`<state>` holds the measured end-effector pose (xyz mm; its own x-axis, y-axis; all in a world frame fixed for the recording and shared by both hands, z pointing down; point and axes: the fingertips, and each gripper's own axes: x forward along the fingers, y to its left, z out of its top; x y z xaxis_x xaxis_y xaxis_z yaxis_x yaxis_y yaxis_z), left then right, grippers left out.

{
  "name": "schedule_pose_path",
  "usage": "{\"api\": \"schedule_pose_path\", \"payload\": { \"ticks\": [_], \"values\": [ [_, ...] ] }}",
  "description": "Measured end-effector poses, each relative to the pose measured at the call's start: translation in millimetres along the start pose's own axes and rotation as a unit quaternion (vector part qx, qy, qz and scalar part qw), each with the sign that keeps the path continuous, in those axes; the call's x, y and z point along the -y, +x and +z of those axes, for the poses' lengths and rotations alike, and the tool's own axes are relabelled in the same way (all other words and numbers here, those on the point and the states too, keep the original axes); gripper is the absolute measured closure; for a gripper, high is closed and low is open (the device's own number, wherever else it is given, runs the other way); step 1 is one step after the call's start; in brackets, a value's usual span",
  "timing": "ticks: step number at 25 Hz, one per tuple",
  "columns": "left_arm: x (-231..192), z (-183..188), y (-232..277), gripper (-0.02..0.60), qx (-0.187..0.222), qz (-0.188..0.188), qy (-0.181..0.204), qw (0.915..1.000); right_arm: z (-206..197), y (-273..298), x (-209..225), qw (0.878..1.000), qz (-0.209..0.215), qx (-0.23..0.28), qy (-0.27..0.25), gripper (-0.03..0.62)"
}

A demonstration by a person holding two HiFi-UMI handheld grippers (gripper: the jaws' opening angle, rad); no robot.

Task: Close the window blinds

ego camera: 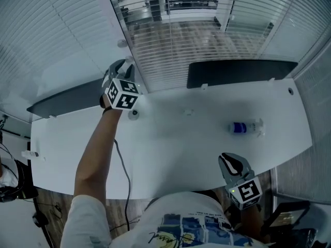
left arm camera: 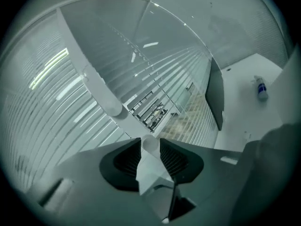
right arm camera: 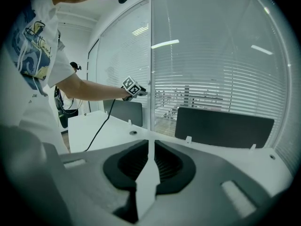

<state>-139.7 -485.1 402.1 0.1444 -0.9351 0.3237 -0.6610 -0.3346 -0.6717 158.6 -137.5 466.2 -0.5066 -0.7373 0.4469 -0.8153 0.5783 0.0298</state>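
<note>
- Reaching far over the white surface [ego camera: 176,143], the left arm [ego camera: 95,154] is stretched out straight to the window corner.
- The left tool [ego camera: 125,66] stands partly open at the blinds [ego camera: 170,50]. A small white rounded piece [left arm camera: 149,145] of the blind control sits between its tips, and the pads do not seem to press on it.
- The blinds hang behind the surface with their slats open, so the room beyond shows through.
- A bottle [ego camera: 243,127] lies on the surface, at the right.
- The right tool [ego camera: 231,163] is held low at the near edge, close to the body, pointing at the window. Its tips are almost together, and it holds nothing.
</note>
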Motion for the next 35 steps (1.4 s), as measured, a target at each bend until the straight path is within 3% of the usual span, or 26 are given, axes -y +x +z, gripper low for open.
{"api": "schedule_pose_path", "payload": {
  "ticks": [8,16,18,20,22,24,26,30,33,35],
  "values": [
    [7,-5,19,0.437,-0.026,0.031,0.119,0.9921,-14,-1,9,1.000,0.007,-0.012,-0.003,0.565],
    [3,-6,30,0.440,-0.037,0.053,0.152,0.9862,-15,2,20,1.000,0.005,-0.013,0.010,0.565],
    [2,-7,29,0.442,-0.031,0.054,0.135,0.9888,-15,2,19,1.000,0.003,-0.015,0.014,0.565],
    [-2,-8,27,0.444,-0.023,0.050,0.084,0.9949,-12,4,15,1.000,0.004,-0.015,0.016,0.565],
    [-6,-10,25,0.445,-0.015,0.042,-0.003,0.9990,-13,5,13,1.000,0.005,-0.016,0.012,0.565],
    [-9,-12,23,0.446,-0.006,0.035,-0.109,0.9934,-16,4,12,1.000,0.005,-0.017,0.010,0.565],
    [-12,-12,22,0.448,0.006,0.029,-0.214,0.9763,-14,5,11,1.000,0.005,-0.015,0.016,0.565],
    [-10,-12,24,0.449,0.030,0.012,-0.380,0.9243,-18,3,19,1.000,0.004,-0.016,0.010,0.565],
    [-11,-15,24,0.449,0.048,-0.001,-0.474,0.8793,-18,4,18,1.000,0.003,-0.016,0.010,0.565],
    [-11,-16,25,0.449,0.065,-0.018,-0.539,0.8397,-18,4,17,1.000,0.004,-0.015,0.009,0.565]
  ]
}}
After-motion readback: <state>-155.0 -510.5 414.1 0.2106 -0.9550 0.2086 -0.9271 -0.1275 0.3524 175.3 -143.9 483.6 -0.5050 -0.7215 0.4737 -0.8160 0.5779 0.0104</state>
